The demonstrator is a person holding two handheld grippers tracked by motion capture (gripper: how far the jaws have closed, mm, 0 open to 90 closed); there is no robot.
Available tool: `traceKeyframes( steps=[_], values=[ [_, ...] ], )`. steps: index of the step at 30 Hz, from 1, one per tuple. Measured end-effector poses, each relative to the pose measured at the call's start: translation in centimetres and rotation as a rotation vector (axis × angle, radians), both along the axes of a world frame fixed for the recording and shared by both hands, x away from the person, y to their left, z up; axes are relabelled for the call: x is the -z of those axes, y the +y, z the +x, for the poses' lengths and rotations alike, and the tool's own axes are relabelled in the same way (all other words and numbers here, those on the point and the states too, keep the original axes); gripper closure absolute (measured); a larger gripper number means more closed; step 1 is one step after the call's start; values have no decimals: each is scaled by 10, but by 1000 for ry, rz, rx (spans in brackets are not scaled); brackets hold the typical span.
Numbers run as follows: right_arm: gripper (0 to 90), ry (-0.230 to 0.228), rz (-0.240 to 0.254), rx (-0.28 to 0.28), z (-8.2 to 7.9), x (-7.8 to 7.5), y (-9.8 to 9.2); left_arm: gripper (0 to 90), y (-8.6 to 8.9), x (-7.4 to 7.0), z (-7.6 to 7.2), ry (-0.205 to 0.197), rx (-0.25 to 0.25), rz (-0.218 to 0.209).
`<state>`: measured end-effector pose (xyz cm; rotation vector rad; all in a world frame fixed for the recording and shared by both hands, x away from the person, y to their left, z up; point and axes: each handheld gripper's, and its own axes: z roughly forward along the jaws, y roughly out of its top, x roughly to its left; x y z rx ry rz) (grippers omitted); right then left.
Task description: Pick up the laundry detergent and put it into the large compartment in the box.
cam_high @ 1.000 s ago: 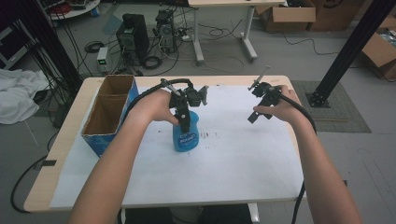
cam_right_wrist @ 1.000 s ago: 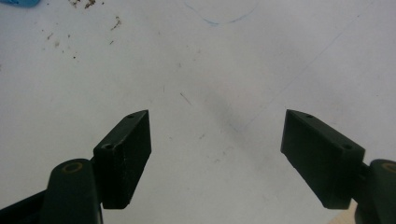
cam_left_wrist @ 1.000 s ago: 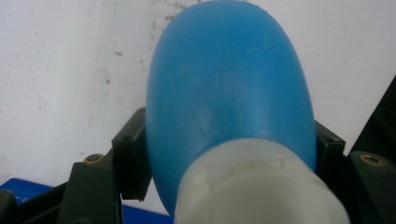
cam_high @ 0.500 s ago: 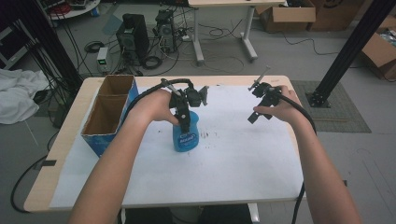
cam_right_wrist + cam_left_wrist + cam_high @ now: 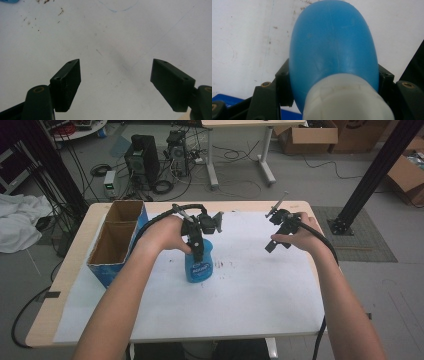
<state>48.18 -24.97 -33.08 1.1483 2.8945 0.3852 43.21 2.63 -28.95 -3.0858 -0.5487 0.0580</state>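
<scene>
High view: the left gripper [image 5: 199, 251] stands over a blue bottle [image 5: 199, 265] upright near the middle of the tabletop [image 5: 260, 295], just right of an open cardboard box [image 5: 117, 242] with two compartments. The right gripper [image 5: 272, 245] hangs above bare white sheet, well apart from the bottle. Left gripper view: the bottle [image 5: 333, 47] is smooth, rounded blue plastic narrowing to a white collar (label side not seen here); the jaws have just been closing and now clamp its shoulder from both sides. Right gripper view: the right gripper [image 5: 116, 83] has matte black, wedge-shaped jaws standing wide apart with nothing between them, over a white surface flecked with brown specks and faint pen lines.
</scene>
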Motion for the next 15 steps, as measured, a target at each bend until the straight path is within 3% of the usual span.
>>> traceKeyframes(
  steps=[10,15],
  values=[
    [245,0,1,-2,-1,1,0,377,-2,-2,0,-3,20,13],
    [249,-6,6,0,-1,-1,-1,378,0,-14,-2,-3,7,13]
  ],
)
